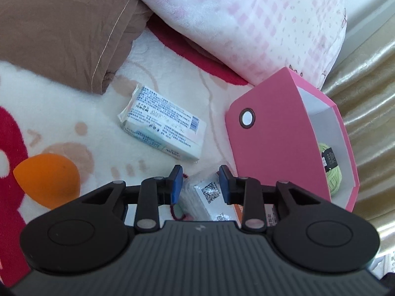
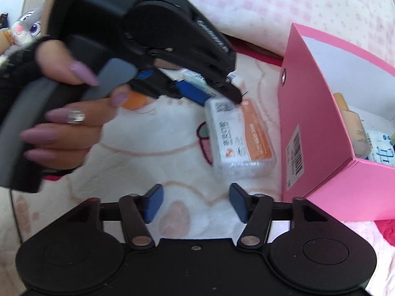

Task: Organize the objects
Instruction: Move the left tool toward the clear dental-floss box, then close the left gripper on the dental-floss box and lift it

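Note:
A clear-wrapped white and orange packet (image 2: 240, 138) lies on the fleece blanket beside the pink box (image 2: 318, 133). My left gripper (image 1: 201, 185) is open with its blue pads either side of the packet's near end (image 1: 209, 197); the same gripper shows in the right wrist view (image 2: 217, 96), touching the packet's far end. My right gripper (image 2: 196, 204) is open and empty, just short of the packet. A white tissue pack (image 1: 164, 123) and an orange makeup sponge (image 1: 48, 180) lie on the blanket. The pink box (image 1: 271, 143) holds green yarn (image 1: 333, 170).
A brown pillow (image 1: 64, 24) and a pink checked pillow (image 1: 246, 19) lie behind. Gold fabric (image 1: 370, 113) lies at the right. The box also holds a beige bottle (image 2: 355, 125) and a white pack (image 2: 382, 150). A plush toy (image 2: 27, 24) sits far left.

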A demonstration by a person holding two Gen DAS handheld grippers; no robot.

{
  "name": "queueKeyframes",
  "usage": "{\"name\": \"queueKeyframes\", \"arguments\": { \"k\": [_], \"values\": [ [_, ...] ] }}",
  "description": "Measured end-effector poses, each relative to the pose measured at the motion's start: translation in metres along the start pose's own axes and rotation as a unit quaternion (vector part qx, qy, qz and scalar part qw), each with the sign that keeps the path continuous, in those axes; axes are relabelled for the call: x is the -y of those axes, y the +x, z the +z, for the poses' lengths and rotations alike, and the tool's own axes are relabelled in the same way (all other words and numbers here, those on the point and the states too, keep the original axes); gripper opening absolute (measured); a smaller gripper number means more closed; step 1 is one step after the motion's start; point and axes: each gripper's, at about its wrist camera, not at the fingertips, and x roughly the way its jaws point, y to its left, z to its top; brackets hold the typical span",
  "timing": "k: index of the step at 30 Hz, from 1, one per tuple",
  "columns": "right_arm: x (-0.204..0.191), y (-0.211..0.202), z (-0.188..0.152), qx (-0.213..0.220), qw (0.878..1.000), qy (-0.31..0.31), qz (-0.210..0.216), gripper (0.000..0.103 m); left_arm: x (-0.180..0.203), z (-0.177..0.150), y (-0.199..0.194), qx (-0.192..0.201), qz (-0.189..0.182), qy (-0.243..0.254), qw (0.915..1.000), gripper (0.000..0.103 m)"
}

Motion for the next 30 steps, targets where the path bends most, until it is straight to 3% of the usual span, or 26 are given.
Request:
{"name": "queueKeyframes", "arguments": {
  "k": [6, 10, 14, 16, 20, 27, 30],
  "values": [
    [0.002, 0.004, -0.008, 0.021, 0.999, 0.022, -0.044, 0.078, -0.002, -0.017, -0.018, -0.027, 0.004, -0.001, 0.9996, 0.029],
    [-0.003, 0.004, -0.014, 0.023, 0.999, 0.004, -0.049, 0.079, -0.002, -0.031, -0.029, -0.044, 0.018, -0.014, 0.9988, 0.031],
    [-0.003, 0.000, -0.019, 0.021, 0.999, 0.000, -0.028, 0.079, -0.011, -0.049, -0.044, -0.109, 0.035, -0.078, 0.9903, 0.031],
    [-0.005, -0.002, -0.022, 0.025, 1.000, -0.015, -0.003, 0.080, -0.012, -0.062, -0.060, -0.088, 0.043, -0.085, 0.9916, 0.029],
    [-0.013, -0.003, -0.028, 0.023, 0.998, -0.046, 0.045, 0.086, -0.029, -0.088, -0.075, -0.081, 0.038, -0.125, 0.9881, 0.029],
    [-0.016, -0.003, -0.025, 0.037, 0.997, -0.035, 0.053, 0.093, -0.040, -0.084, -0.080, -0.036, 0.053, -0.158, 0.9854, 0.031],
    [-0.013, -0.002, -0.023, 0.032, 0.998, -0.020, 0.058, 0.094, -0.044, -0.085, -0.076, -0.028, 0.037, -0.166, 0.9850, 0.030]
  ]
}}
